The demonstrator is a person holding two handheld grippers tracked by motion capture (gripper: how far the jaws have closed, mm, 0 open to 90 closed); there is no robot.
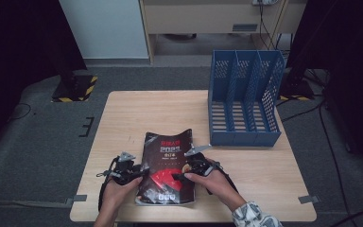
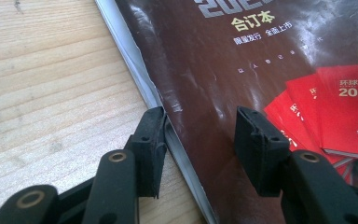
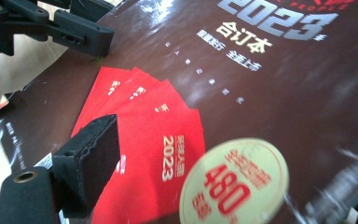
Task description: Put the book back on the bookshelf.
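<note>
Both tools gape: left tool [image 2: 200,140] straddles the magazine [image 1: 168,168] edge, right tool [image 1: 185,171] over its cover.

The high view is dim: the room around the pale wooden tabletop [image 1: 137,113] falls into near-black, and detail is soft. In the gripper views, overhead light leaves white glare on the glossy dark brown magazine cover [image 2: 242,60]. Its round cream price sticker [image 3: 235,184] is blurred, close to the lens.
</note>
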